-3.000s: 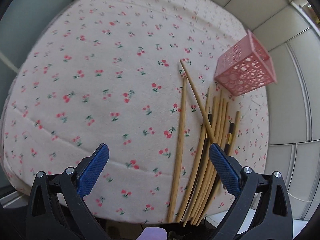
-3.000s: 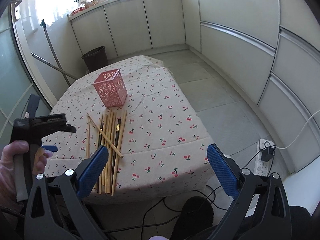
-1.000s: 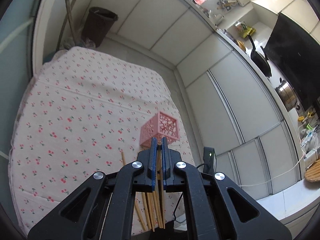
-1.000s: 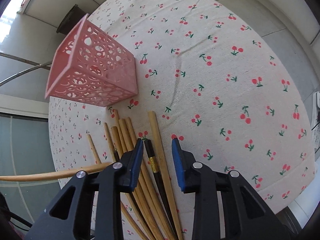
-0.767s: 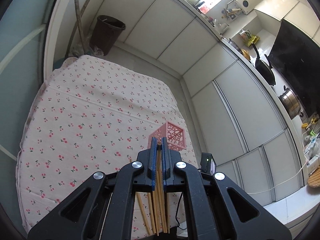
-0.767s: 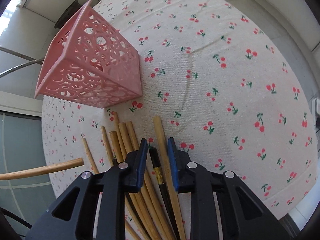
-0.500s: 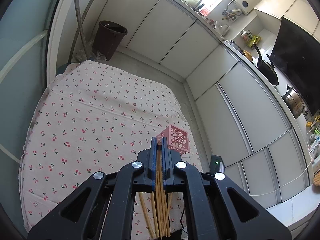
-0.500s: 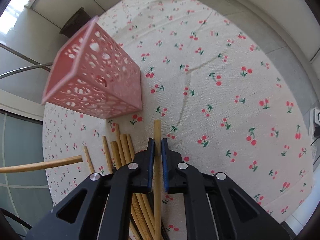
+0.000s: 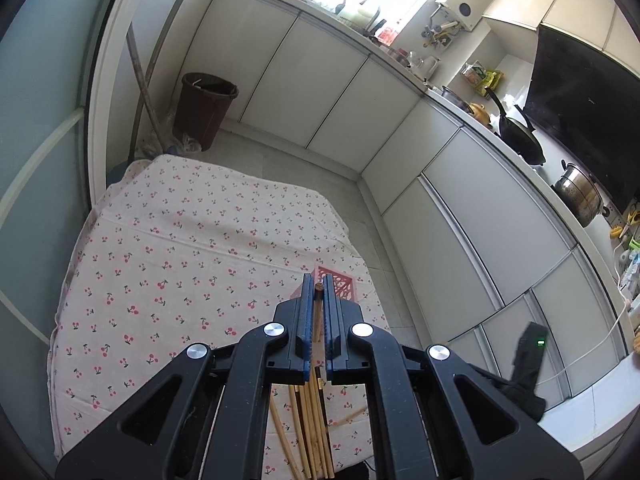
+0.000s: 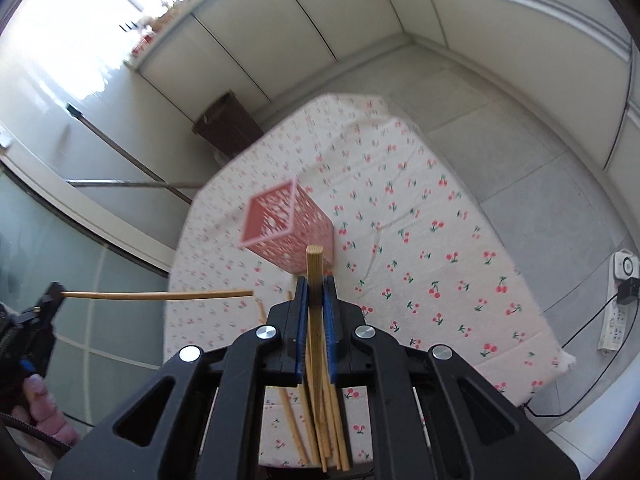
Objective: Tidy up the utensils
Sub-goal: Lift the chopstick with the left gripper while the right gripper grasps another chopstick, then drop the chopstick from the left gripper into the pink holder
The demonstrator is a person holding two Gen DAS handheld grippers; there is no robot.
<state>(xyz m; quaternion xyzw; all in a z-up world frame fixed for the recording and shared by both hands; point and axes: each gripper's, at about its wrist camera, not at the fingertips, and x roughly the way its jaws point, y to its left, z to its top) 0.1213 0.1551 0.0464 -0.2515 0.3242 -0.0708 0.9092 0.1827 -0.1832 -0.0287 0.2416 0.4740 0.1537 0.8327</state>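
A pink perforated holder (image 10: 286, 226) stands upright on the cherry-print tablecloth (image 10: 440, 240). My right gripper (image 10: 315, 286) is shut on a light wooden chopstick (image 10: 314, 264), held in the air with its blunt end poking past the pads in front of the holder. My left gripper (image 9: 317, 284) is shut on a thin bamboo chopstick (image 9: 319, 289). The holder (image 9: 342, 282) shows just behind its fingertips. In the right wrist view that same chopstick (image 10: 160, 295) sticks out level from the left gripper (image 10: 48, 304) at the left. Several loose chopsticks (image 10: 320, 420) lie on the cloth below.
A dark bin (image 9: 208, 110) and a long handle (image 9: 140, 76) stand past the table's far end. White cabinets (image 9: 460, 220) line the right side. A power strip (image 10: 622, 304) with a cable lies on the floor to the right. A person's hand (image 10: 40, 400) holds the left gripper.
My right gripper shut on one chopstick from the pile and lifted it well above the table. My left gripper rose slightly with its chopstick still in it.
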